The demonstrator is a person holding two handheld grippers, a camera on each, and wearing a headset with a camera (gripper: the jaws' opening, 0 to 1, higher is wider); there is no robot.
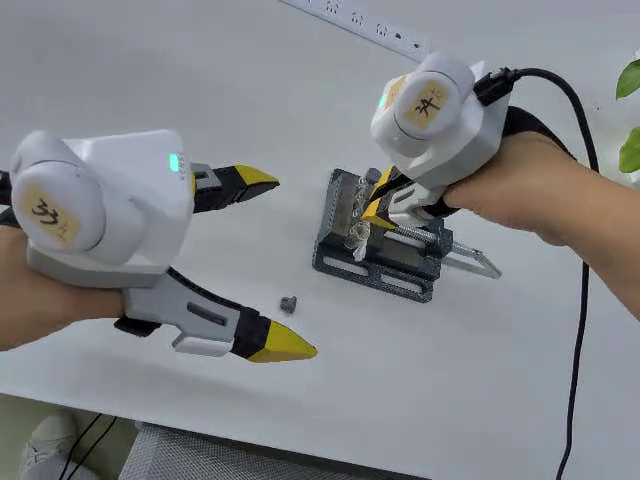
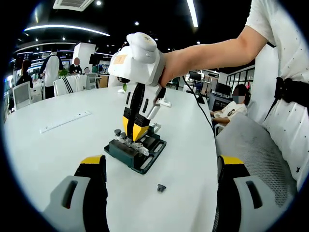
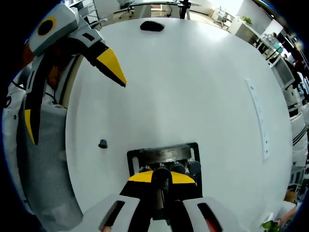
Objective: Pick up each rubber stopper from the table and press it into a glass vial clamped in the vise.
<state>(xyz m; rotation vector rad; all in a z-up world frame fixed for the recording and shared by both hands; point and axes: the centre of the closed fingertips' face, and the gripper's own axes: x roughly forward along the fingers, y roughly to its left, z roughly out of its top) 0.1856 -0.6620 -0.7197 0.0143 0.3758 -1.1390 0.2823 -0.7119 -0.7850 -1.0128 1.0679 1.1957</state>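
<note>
Rubber into glass: pressing step in hand at the vise (image 1: pixel 378 266).
Nearest, left tongs (image 1: pixel 280 265) released above the table (image 1: pixel 450 380), loose stopper (image 1: pixel 288 303) just ahead; farther, right tongs (image 3: pixel 161 178) clenched on a dark stopper (image 3: pixel 161 174) over the vials (image 2: pixel 124 139). Next, by my judgement: a straight downward press.

The vise (image 1: pixel 385 245) stands on the bench (image 1: pixel 200 90); one stopper (image 1: pixel 289 303) lies near its left, closer to the person.

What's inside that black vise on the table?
A row of small glass vials sits in the vise. The right gripper, jaws shut on a dark stopper, covers the middle ones, so their tops are hidden.
</note>
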